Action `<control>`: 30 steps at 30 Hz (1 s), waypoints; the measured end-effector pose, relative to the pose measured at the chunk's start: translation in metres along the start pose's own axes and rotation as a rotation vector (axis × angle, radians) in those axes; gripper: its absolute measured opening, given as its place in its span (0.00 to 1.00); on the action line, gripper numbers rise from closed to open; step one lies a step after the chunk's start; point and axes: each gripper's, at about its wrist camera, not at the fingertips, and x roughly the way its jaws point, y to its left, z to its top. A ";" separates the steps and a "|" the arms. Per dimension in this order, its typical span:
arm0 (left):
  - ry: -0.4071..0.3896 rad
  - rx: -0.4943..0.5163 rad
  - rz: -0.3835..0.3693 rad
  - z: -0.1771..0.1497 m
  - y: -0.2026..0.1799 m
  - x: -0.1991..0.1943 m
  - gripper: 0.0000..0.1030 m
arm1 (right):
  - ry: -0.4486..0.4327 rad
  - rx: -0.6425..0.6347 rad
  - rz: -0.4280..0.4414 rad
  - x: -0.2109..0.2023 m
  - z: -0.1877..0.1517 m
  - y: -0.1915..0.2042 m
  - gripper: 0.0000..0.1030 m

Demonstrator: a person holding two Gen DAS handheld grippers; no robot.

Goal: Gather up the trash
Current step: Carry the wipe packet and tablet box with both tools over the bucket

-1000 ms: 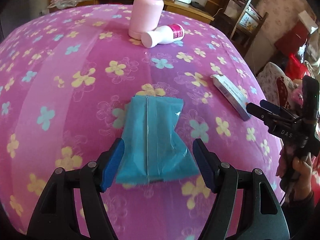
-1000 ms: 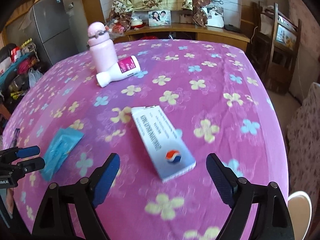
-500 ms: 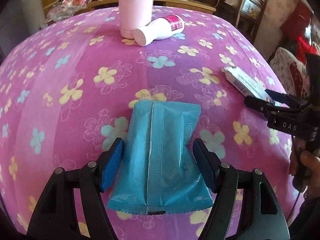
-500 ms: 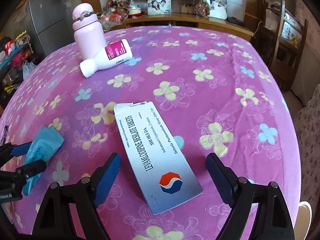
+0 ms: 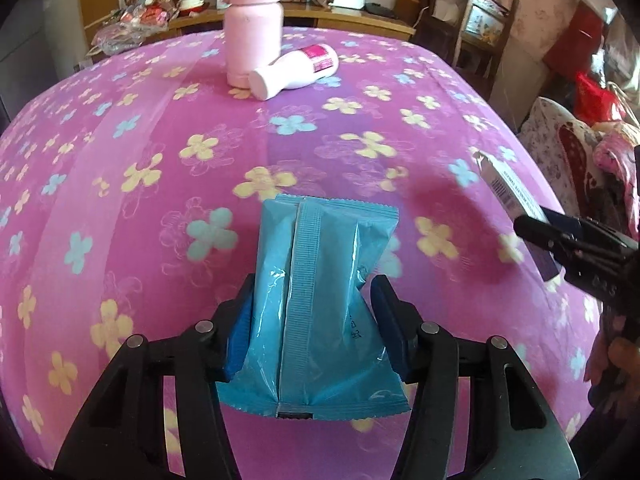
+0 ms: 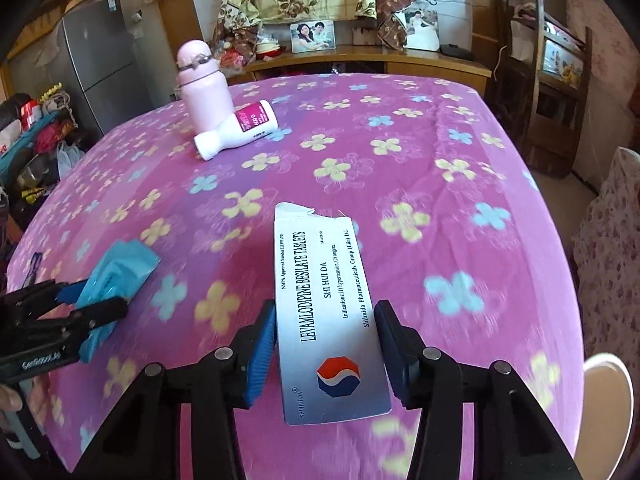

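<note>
Grippers each clamped on a piece of trash over the flowered pink tablecloth (image 5: 120,128).

Left wrist view: the left gripper (image 5: 316,316) pinches a blue wrapper (image 5: 320,304) between its blue pads, near centre; a pink bottle (image 5: 253,24) stands far off, touching a toppled white bottle (image 5: 296,70). Right wrist view: the right gripper (image 6: 326,338) squeezes a white tablet box (image 6: 328,312) at near centre, with the wrapper at near left in the other claw.
</note>
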 end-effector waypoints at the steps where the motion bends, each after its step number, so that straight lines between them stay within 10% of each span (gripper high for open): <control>1: -0.005 0.007 -0.001 -0.001 -0.004 -0.003 0.53 | -0.005 0.005 0.002 -0.007 -0.005 0.000 0.46; 30: -0.070 0.225 -0.083 -0.022 -0.160 -0.038 0.53 | -0.084 0.196 -0.070 -0.122 -0.092 -0.069 0.46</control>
